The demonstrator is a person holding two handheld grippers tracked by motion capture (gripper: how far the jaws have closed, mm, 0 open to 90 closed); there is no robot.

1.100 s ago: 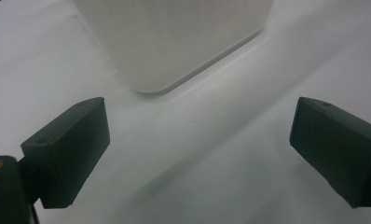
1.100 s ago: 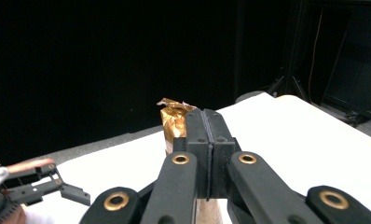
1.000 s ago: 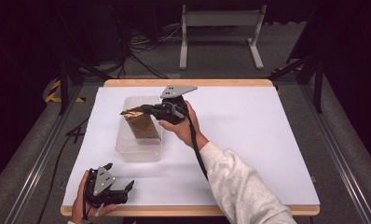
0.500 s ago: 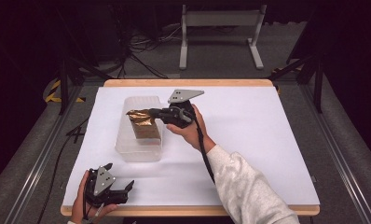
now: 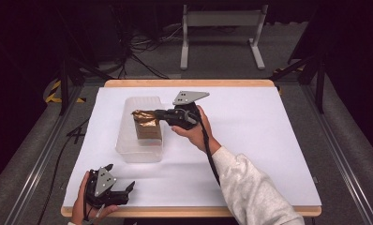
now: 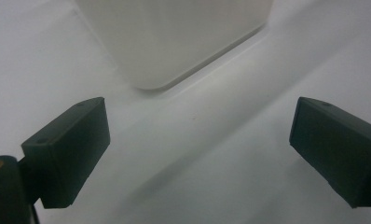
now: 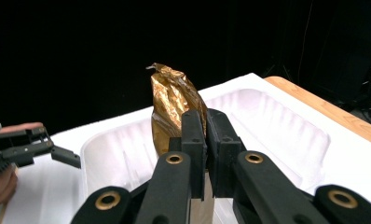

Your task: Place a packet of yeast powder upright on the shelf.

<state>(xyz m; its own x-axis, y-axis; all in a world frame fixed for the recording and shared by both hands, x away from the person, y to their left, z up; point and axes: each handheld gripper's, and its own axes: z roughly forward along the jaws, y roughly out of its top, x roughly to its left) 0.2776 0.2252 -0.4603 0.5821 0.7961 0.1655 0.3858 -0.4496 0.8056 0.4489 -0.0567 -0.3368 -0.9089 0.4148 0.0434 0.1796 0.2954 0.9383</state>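
A person's right gripper (image 5: 162, 114) is clamped on the crumpled top of a gold foil bag (image 5: 145, 124), which stands upright inside a clear plastic tub (image 5: 140, 152) on the left half of a white table (image 5: 269, 140). The bag appears already placed in the tub, though whether its base rests fully on the tub floor is hard to tell; releasing it and pulling the hand away remain. The left gripper (image 5: 121, 190) rests at the table's near edge, jaws wide and empty.

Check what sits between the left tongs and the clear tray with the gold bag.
Nothing: bare white table separates the left tongs from the clear tray, as seen in the high view and the left gripper view.
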